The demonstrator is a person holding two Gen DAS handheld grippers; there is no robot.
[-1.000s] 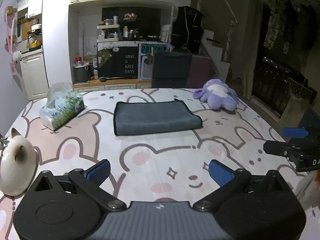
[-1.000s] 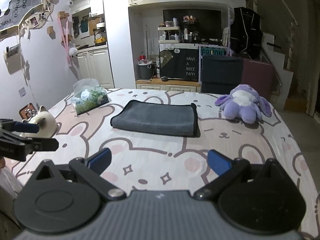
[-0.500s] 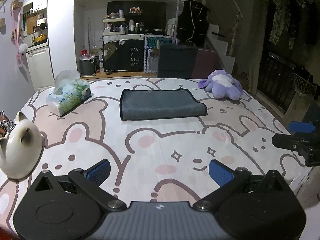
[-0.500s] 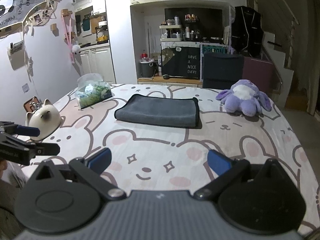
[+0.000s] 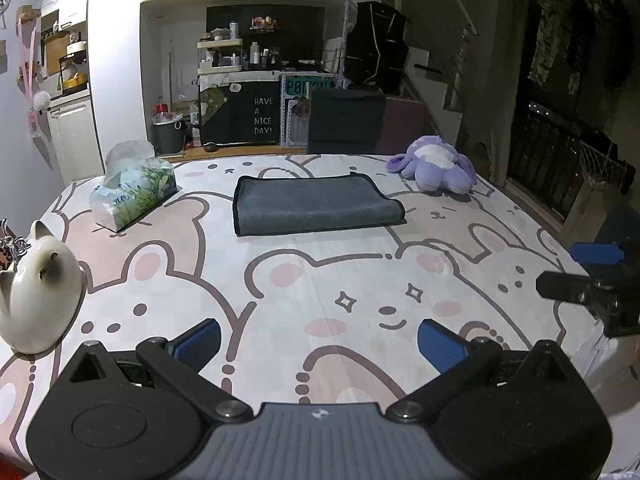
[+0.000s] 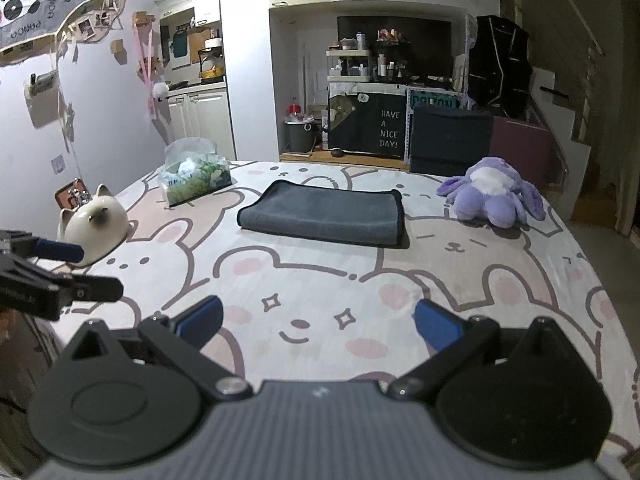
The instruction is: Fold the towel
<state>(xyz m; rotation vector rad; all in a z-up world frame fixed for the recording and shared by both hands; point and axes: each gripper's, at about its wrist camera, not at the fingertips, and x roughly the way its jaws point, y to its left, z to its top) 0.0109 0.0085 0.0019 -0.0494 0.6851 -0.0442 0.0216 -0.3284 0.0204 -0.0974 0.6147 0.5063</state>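
Observation:
A dark grey towel (image 5: 314, 205) lies folded flat in the far middle of the table; it also shows in the right wrist view (image 6: 325, 213). My left gripper (image 5: 318, 342) is open and empty above the table's near edge, far from the towel. My right gripper (image 6: 318, 320) is open and empty, also near the front edge. The right gripper shows at the right edge of the left wrist view (image 5: 588, 276), and the left gripper at the left edge of the right wrist view (image 6: 60, 270).
The table wears a bunny-print cloth (image 5: 320, 280). A tissue pack (image 5: 134, 194) sits at the far left, a white cat figurine (image 5: 38, 294) at the near left, a purple plush toy (image 5: 434, 170) at the far right. A dark chair (image 5: 346, 120) stands behind the table.
Both grippers have drawn back from the towel toward the table's front edge and risen a little. The towel has not moved. Both grippers stay open.

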